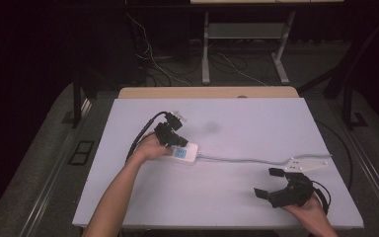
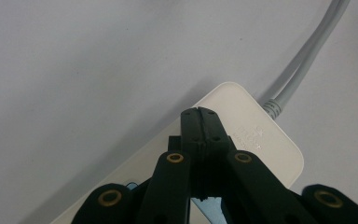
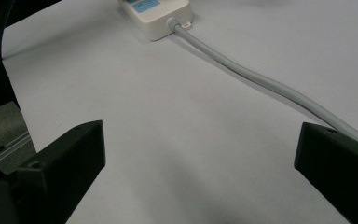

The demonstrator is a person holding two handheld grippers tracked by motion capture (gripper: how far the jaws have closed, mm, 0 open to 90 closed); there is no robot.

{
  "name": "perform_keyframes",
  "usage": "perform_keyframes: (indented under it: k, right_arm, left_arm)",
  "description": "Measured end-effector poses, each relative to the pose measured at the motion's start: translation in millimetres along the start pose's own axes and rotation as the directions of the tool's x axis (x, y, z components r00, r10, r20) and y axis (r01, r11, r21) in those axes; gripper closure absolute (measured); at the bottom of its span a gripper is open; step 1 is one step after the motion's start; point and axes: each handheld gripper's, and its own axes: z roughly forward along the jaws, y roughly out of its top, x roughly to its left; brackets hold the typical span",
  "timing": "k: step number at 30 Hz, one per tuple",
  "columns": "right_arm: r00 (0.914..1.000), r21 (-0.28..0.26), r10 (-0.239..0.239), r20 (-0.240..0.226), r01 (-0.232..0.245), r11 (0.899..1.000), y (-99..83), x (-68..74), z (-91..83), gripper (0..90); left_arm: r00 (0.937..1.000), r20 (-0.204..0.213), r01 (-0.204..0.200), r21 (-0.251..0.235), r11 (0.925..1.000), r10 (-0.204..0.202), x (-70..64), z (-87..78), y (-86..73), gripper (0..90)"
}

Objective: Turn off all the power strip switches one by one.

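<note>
The white table (image 1: 217, 197) spreads under both grippers, its far edge a bare wooden strip (image 1: 207, 92) well beyond the left gripper. On the dark floor past that strip stand the legs of a pale metal frame (image 1: 206, 54), with loose wires around them.

Between the two grippers lies a grey cable (image 1: 242, 160). It leaves the end of a white power strip (image 1: 186, 153) under the left gripper and runs across the table toward a flat white piece (image 1: 308, 164) lying just beyond the right gripper. In the right gripper view the cable (image 3: 261, 81) passes diagonally ahead of the jaws and reaches the inner side of the right-hand jaw, while the power strip (image 3: 161, 16) sits far ahead, blue label up.

The left gripper (image 1: 173, 137) hangs directly over the power strip, pointing down at it. In the left gripper view its jaws are pressed together, tip against tip, with nothing seen between them; the tips (image 2: 198, 116) lie over the strip's white top (image 2: 261, 140) near the end where the cable (image 2: 303, 60) comes out. Whether the tips touch the casing cannot be told.

The right gripper (image 1: 271, 183) sits near the table's near right corner, its jaws spread wide and holding nothing, with bare table between them.
</note>
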Motion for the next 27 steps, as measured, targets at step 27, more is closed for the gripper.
perform_keyframes:
  k: [27]
  right_arm:
    - [1.0, 0.005, -0.004, 0.001, 0.004, 1.0, 0.0, -0.1, 1.3, 1.7]
  left_arm:
    - [0.9998, -0.016, -0.014, -0.106, 0.9943, 0.012, 8.0, -45.1, 1.5, 89.5]
